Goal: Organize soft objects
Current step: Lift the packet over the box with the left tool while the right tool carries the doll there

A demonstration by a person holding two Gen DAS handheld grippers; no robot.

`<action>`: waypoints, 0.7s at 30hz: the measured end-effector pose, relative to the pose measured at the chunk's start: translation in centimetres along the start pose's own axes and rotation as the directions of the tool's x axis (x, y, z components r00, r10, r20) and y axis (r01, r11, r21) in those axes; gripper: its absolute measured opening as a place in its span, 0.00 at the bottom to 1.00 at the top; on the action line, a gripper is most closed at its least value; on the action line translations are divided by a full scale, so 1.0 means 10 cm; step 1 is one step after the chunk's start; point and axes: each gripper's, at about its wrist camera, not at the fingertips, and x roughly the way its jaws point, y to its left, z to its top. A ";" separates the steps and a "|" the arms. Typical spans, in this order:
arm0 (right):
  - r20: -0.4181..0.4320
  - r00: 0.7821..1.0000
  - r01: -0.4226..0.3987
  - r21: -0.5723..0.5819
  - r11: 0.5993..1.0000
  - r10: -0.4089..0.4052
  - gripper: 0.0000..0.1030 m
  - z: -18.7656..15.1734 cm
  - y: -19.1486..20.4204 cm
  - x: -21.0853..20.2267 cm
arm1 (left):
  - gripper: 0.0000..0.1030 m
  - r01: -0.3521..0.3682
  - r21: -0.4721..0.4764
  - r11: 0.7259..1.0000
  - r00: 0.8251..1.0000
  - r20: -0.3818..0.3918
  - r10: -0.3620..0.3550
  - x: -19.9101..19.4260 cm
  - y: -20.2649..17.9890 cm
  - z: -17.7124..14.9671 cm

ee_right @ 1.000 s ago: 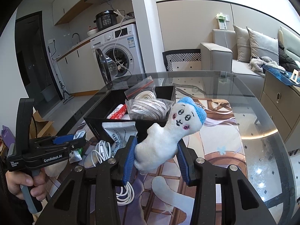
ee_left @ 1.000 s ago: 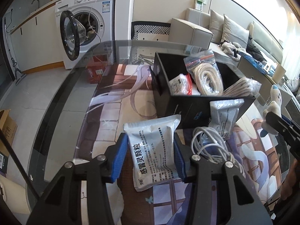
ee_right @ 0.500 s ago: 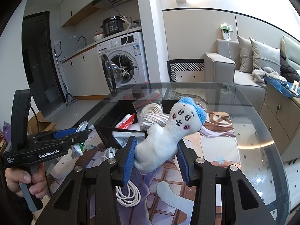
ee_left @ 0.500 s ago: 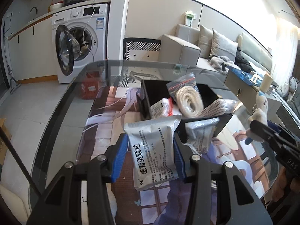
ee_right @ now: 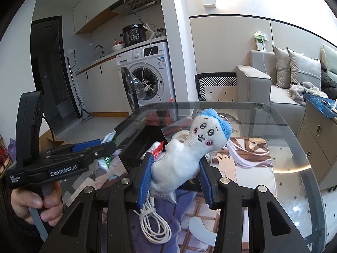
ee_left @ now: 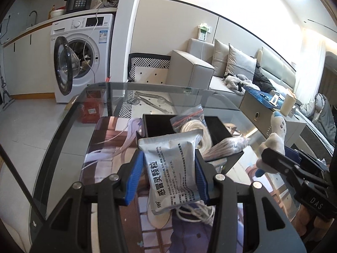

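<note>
Mid-task: left gripper (ee_left: 168, 176) clamped on the silver pouch (ee_left: 171, 168), right gripper (ee_right: 174, 176) clamped on the white plush (ee_right: 185, 158) — both held above the table. Black box (ee_left: 217, 130) holds bagged cords already — white cable (ee_right: 154, 224) is left on the table

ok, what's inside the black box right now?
In the black box: a clear bag of white cord, another bagged bundle against its right wall, and a red-and-white packet. The silver pouch in the left gripper covers the box's front, so anything there is unseen.
</note>
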 end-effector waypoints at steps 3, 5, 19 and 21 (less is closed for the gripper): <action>-0.001 1.000 -0.003 -0.008 1.000 0.003 0.41 0.07 0.04 0.03 | 0.44 0.011 0.004 1.000 1.000 0.007 -0.011 0.04 -0.04 0.06; 0.000 1.000 -0.005 -0.013 1.000 0.005 0.41 0.10 0.08 0.05 | 0.44 0.015 0.007 1.000 1.000 0.009 -0.016 0.06 -0.07 0.10; -0.011 1.000 -0.029 0.003 1.000 0.029 0.41 0.29 0.07 0.27 | 0.44 0.013 0.014 1.000 1.000 0.010 -0.013 0.24 -0.11 0.26; -0.014 1.000 -0.026 0.004 1.000 0.026 0.41 0.31 0.04 0.31 | 0.44 0.010 0.013 1.000 1.000 0.007 -0.010 0.28 -0.11 0.28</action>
